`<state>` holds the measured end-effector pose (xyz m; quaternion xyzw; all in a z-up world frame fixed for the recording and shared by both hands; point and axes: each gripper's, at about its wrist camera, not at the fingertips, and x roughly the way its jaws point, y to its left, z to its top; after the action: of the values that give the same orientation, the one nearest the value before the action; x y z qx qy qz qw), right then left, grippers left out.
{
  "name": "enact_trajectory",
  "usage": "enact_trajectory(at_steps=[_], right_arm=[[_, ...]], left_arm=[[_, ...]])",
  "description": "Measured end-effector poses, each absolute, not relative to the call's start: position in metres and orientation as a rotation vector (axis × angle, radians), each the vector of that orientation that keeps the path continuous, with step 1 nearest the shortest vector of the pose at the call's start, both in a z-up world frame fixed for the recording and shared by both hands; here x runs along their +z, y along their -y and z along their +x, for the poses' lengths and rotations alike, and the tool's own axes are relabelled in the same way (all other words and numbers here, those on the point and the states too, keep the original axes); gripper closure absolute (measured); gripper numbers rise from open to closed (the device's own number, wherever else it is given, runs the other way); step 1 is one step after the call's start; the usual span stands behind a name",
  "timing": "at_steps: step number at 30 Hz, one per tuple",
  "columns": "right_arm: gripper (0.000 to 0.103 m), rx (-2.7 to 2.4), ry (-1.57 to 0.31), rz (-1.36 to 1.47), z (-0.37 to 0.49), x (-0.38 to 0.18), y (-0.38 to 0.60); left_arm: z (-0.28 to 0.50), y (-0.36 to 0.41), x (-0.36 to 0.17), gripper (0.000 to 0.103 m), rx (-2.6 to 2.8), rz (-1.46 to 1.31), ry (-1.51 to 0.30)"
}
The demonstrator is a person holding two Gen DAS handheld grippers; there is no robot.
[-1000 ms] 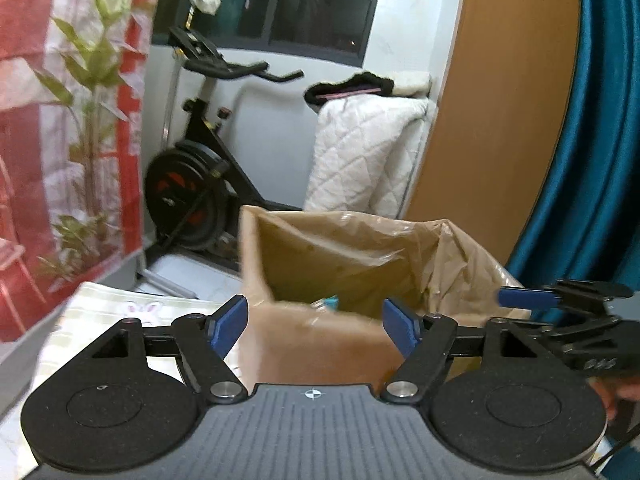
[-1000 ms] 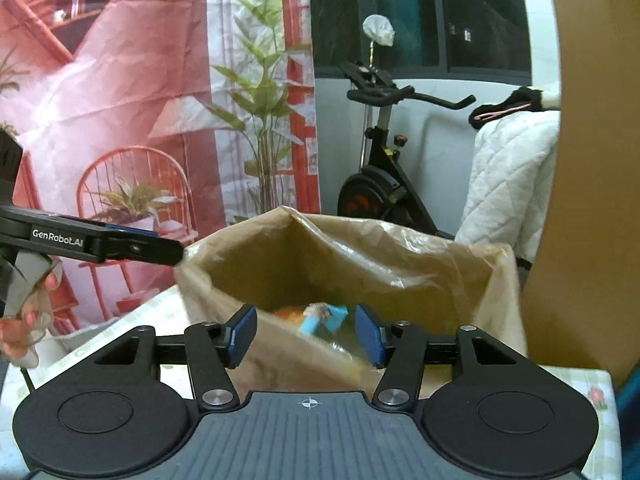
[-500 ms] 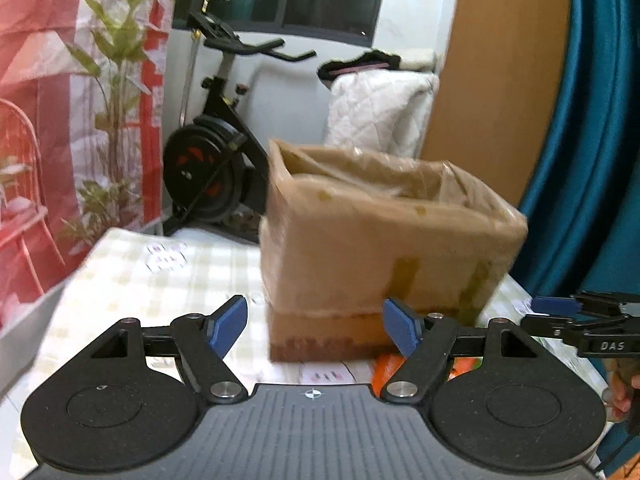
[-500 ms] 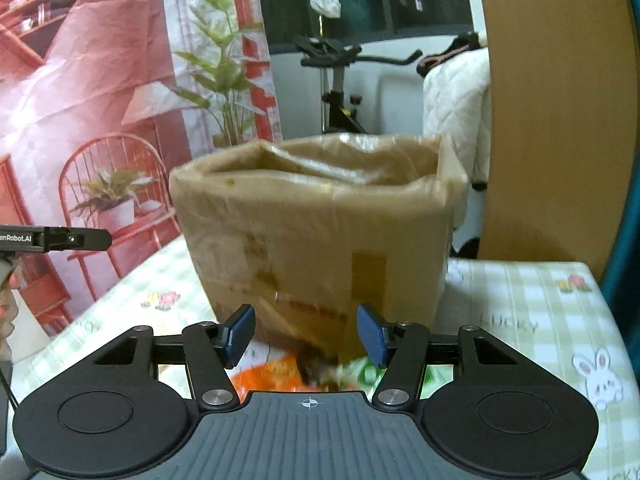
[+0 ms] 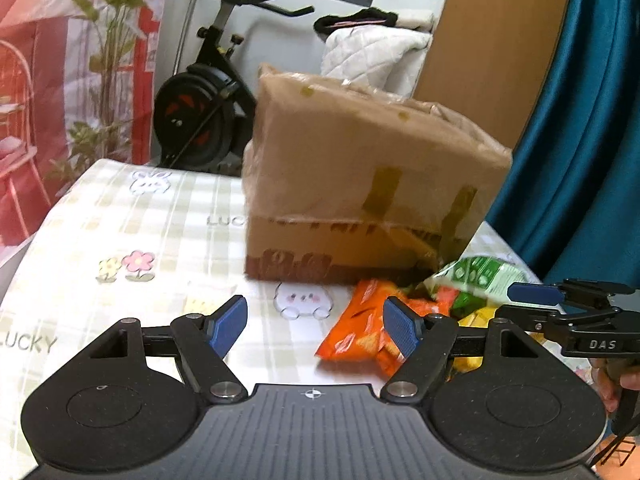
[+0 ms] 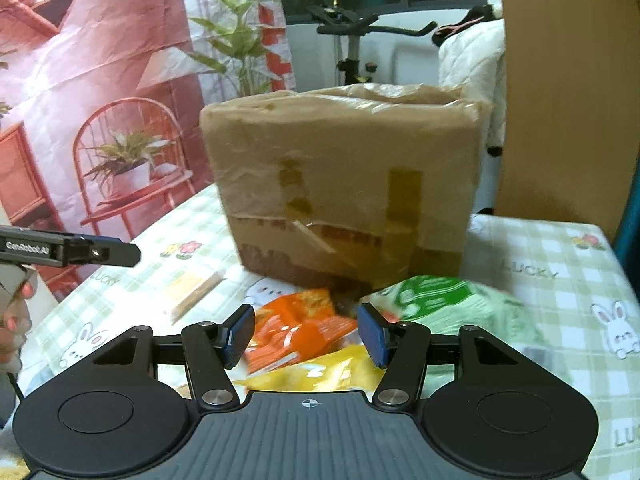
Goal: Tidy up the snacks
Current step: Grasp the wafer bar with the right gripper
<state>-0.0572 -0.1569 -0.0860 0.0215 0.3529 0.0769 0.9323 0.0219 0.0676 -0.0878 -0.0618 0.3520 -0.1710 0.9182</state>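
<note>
A brown cardboard box (image 5: 360, 184) lined with plastic stands on the checked tablecloth. In front of it lie an orange snack bag (image 5: 360, 336), a green bag (image 5: 480, 276) and a yellow bag (image 5: 472, 320). My left gripper (image 5: 316, 320) hangs open over bare cloth, its right finger beside the orange bag. In the right wrist view the box (image 6: 344, 176) is straight ahead. My right gripper (image 6: 306, 332) is open above the orange bag (image 6: 304, 328), with the yellow bag (image 6: 328, 372) below and the green bag (image 6: 460, 304) to its right. Neither gripper presses on a bag.
A flat beige packet (image 6: 196, 288) lies left of the bags. The table (image 5: 140, 220) ends at left and right. Behind it stand an exercise bike (image 5: 200, 112), a white quilt (image 5: 372, 52), a wooden panel (image 6: 560, 120) and a teal curtain (image 5: 580, 160). A hand (image 6: 12, 312) holds the left gripper.
Both grippers have come down and back from above the box's open top to the table in front of it. The snack bags on the cloth have come into view.
</note>
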Motion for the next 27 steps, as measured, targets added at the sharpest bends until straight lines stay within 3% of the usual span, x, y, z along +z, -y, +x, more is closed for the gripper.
enact_trajectory(at_steps=[15,27], right_arm=[[0.050,0.357,-0.996,-0.086,-0.045,-0.147,0.071],[0.051,0.343,-1.069,-0.211,-0.037,-0.169,0.055]], left_arm=[[-0.010,-0.115,-0.111,0.027,-0.276,-0.110,-0.792],[-0.010,-0.121,-0.120,0.027,-0.274,-0.152,-0.785]])
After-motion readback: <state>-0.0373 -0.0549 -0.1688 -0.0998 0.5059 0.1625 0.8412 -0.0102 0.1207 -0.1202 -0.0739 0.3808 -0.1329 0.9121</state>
